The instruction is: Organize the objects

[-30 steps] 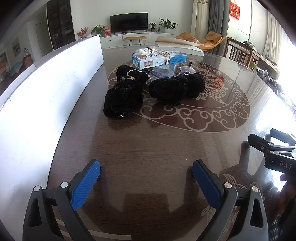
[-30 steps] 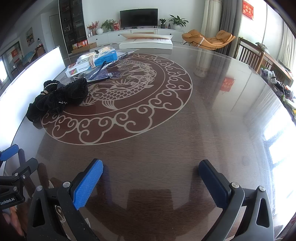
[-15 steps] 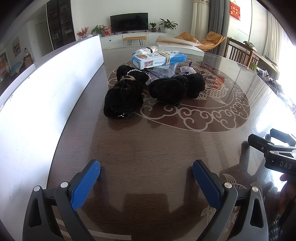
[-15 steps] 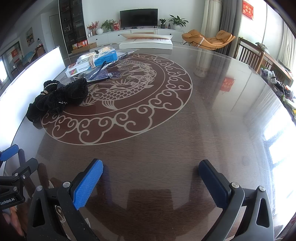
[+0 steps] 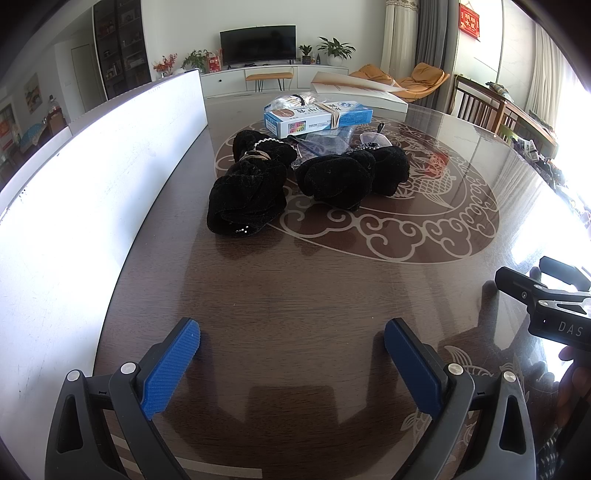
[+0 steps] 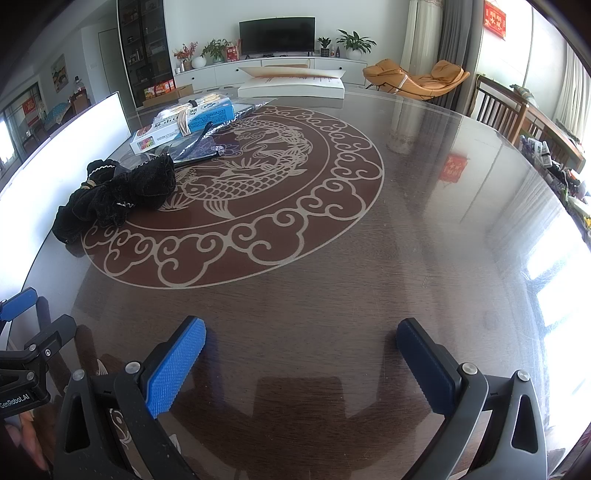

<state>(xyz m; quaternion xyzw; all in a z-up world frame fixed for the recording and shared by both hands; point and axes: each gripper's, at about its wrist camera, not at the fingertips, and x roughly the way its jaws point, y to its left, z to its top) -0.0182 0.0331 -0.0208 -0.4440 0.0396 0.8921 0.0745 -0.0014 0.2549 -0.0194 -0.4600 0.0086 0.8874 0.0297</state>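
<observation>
Black velvet scrunchies (image 5: 246, 199) heaped left of centre on the table (image 5: 295, 295), well beyond both tools, untouched.

Nearest: left gripper (image 5: 291, 347), jaws spread wide, blue pads (image 5: 171, 365) facing each other over bare dark wood, nothing between them. Right gripper (image 6: 301, 350) likewise agape and empty, hovering over the near edge of the table. Visible from each wrist view, the other tool at the frame's side — right one at the right edge of the left view, with fingers of a hand (image 5: 572, 373) below it.

Further out: a pale scrollwork ring with a fish design (image 6: 240, 184) inlaid under the glossy tabletop. On its left rim, the scrunchie pile — one large bundle (image 5: 246, 199) nearest, a second clump (image 5: 336, 177) just beside it to the right, a smaller one (image 5: 255, 146) behind with a gold band around it. Tall white board (image 5: 92, 166) standing along the left table edge, near the pile.

Behind the scrunchies: clear plastic bags (image 5: 325, 144) touching them, then a blue-and-white box (image 5: 317, 118) with a bundle of sticks lying across its top. At the far table edge, a flat white carton (image 6: 291, 86).

Beyond the table: television (image 6: 277, 35) on a white cabinet, potted plants, orange lounge chair (image 6: 417, 79) to the right.
</observation>
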